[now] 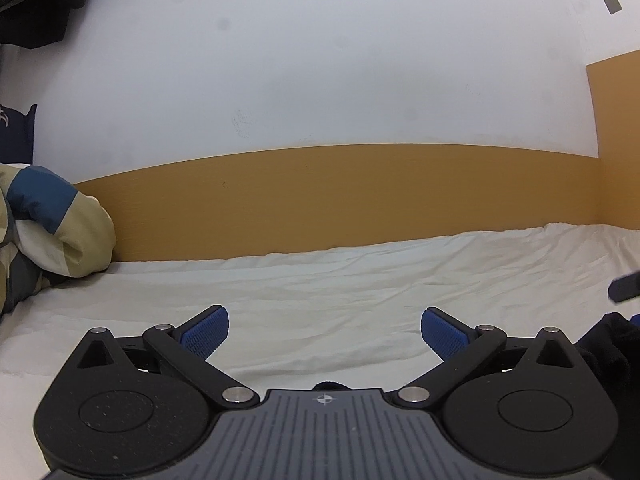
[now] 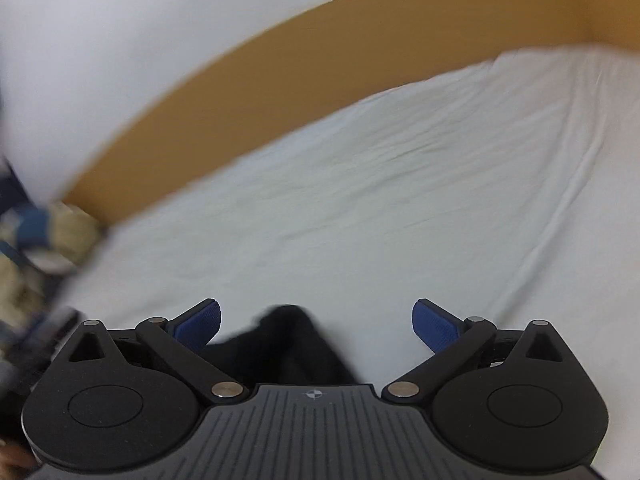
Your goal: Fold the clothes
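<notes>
My left gripper (image 1: 325,334) is open and empty above the white bed sheet (image 1: 340,292). A black garment (image 1: 608,344) lies at the right edge of the left wrist view, beside the gripper. My right gripper (image 2: 316,326) is open, and the same black garment (image 2: 288,344) lies on the sheet (image 2: 400,200) between and below its blue pads, touching neither. The right wrist view is blurred by motion.
A tan and blue patterned quilt (image 1: 44,224) is bunched at the left, also visible blurred in the right wrist view (image 2: 36,236). A wooden bed frame (image 1: 340,200) and a white wall run behind the bed. Dark clothes hang at the top left (image 1: 40,0).
</notes>
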The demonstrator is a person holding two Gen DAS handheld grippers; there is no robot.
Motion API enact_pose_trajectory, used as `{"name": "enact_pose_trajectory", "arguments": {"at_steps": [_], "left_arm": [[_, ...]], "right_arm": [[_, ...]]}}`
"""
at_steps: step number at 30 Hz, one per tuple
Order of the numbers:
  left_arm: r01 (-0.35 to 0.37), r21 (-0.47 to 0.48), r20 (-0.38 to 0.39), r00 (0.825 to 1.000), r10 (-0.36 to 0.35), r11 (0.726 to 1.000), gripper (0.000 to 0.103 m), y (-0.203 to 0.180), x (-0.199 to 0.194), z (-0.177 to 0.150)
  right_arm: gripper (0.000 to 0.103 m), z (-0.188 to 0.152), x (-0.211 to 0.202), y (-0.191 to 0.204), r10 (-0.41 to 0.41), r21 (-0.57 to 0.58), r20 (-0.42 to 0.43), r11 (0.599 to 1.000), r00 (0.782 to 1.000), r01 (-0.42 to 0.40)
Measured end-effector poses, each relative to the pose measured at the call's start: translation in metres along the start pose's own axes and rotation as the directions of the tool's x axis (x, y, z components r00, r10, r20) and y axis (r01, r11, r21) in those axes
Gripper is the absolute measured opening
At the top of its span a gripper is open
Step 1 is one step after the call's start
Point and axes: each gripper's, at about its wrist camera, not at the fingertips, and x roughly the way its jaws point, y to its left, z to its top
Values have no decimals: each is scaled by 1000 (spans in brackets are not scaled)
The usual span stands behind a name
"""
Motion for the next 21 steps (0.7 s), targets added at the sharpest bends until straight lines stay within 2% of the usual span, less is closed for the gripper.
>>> {"name": "enact_pose_trajectory", "arguments": {"at_steps": [1,2,5,8,10,11,12,15,18,19,20,21], "left_arm": [[2,-8,-1,1000,-2,1000,102,1,0,0],[4,-16,-2,1000,-4,1000,102,3,0,0],[12,-35,2,1000,-12,999,102,6,0,-1],[10,-37,-3,1000,-10,999,102,6,1,-1],[10,-40,-4,1000,-10,999,102,7,1,-1],[9,-44,-7,1000,-10,999,102,8,2,-1],[9,-48,-11,1000,-9,999,102,9,2,-1],[4,-66,-26,1000,-6,998,102,11,4,-2],[3,-78,-34,999,-6,997,102,12,6,-3],[4,-79,-35,999,-7,997,102,12,7,-3],[6,-80,-37,999,-9,997,102,13,7,-3],[7,-82,-38,999,-10,997,102,13,8,-3]], "right_arm": [[103,0,-1,-6,92,58,4,994,996,-92],[103,1,-3,-2,107,47,11,993,994,-107],[102,5,-11,27,83,-115,0,990,997,-83],[88,15,-5,58,23,-262,-72,964,997,-41],[80,14,-8,76,45,-322,-119,943,992,-82],[70,12,-8,84,55,-351,-159,930,986,-108],[65,8,-7,92,58,-385,-211,912,976,-138],[65,-9,1,104,20,-482,-333,856,943,-189],[65,-34,26,106,-106,-548,-440,819,892,-173],[66,-40,33,106,-134,-568,-446,806,885,-164],[66,-40,35,108,-127,-576,-430,801,894,-164],[66,-39,36,108,-124,-561,-428,813,895,-155]]}}
